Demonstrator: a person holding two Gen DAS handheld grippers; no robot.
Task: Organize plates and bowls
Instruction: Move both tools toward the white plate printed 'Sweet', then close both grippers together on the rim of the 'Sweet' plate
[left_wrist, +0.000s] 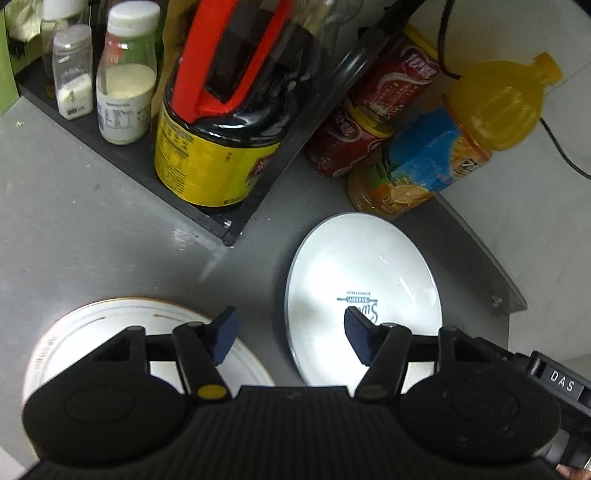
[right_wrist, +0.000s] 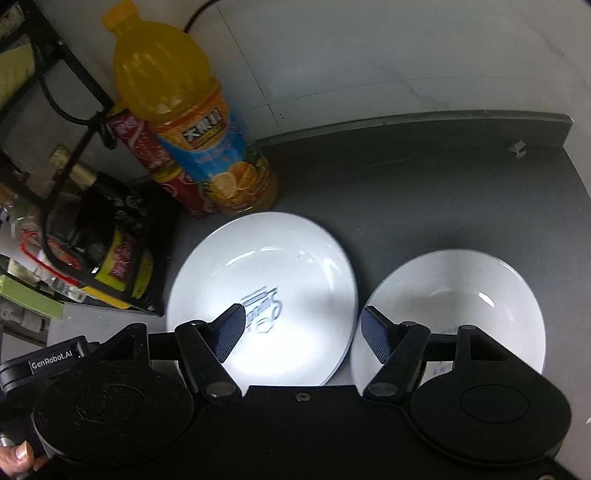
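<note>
Your left gripper (left_wrist: 290, 334) has its dark blue fingers (left_wrist: 223, 334) spread about halfway, with nothing between them and nothing touched; they hang over the bare grey counter (left_wrist: 92, 229) in the gap between two dishes; the white round plate with a thin brown rim line (left_wrist: 110, 321) lies flat under the left finger, and the white shallow plate with a dark printed logo (left_wrist: 364, 266) lies flat under the right finger, its logo reading upside down from this wrist.

Your right gripper (right_wrist: 301, 330) likewise has its fingers (right_wrist: 231, 332) apart and empty; the left one hovers over the logo plate (right_wrist: 266, 266), the right one over the near rim of a plain white deep bowl (right_wrist: 461, 291); bowl and logo plate sit mouth up, almost touching rim to rim; being round, none of them has a long axis to speak of.

Counted across both views: two plates and one bowl, all on the counter.

Beyond the logo plate stands one orange juice bottle with a yellow cap and blue label (right_wrist: 184, 110), upright, with two red drink cans (left_wrist: 354, 129) stacked beside it; left of these a black tray rack (left_wrist: 207, 218) holds one dark sauce jug with a yellow label and red handle (left_wrist: 221, 122), a white-capped bottle of pale powder (left_wrist: 125, 77) and a small clear shaker (left_wrist: 72, 74).
</note>
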